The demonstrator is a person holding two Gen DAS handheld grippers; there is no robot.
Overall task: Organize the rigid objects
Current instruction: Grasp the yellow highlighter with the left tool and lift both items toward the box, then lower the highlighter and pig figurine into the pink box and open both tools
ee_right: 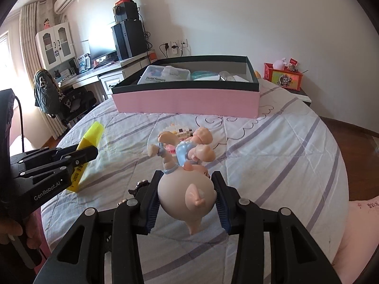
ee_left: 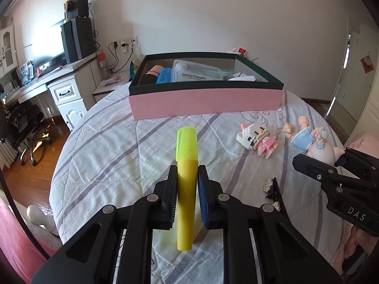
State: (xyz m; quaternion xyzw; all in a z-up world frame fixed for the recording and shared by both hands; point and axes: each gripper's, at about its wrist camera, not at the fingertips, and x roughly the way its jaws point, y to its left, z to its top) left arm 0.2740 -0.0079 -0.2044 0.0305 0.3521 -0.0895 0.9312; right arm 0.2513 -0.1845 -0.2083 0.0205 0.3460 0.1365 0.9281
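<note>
A: In the left wrist view, what does the left gripper have?

B: Its tongs pinch a yellow highlighter by the barrel, low in the centre of the frame. The translucent green cap points up the frame toward the pink box, and the marker's blunt end hangs below the pads, above the quilt.

A: And the right gripper?

B: In the right wrist view its tongs are pressed against both sides of a pig figurine, at the round pale head, lower centre. The figurine lies tipped, its blue dress and limbs pointing up the frame toward the box.

A: Where is that box?

B: Across the upper middle of both views, sitting on the quilt: pink walls, dark green rim, lid off. Inside shows a clear case printed "Dental Flossers" beside other small items too crowded to tell apart.

A: Anything loose on the bed?

B: A pink-and-white brick model lies right of centre in the left view, just beside the figurine. A small dark hair clip lies lower right. A desk with a monitor fills the upper left
</note>
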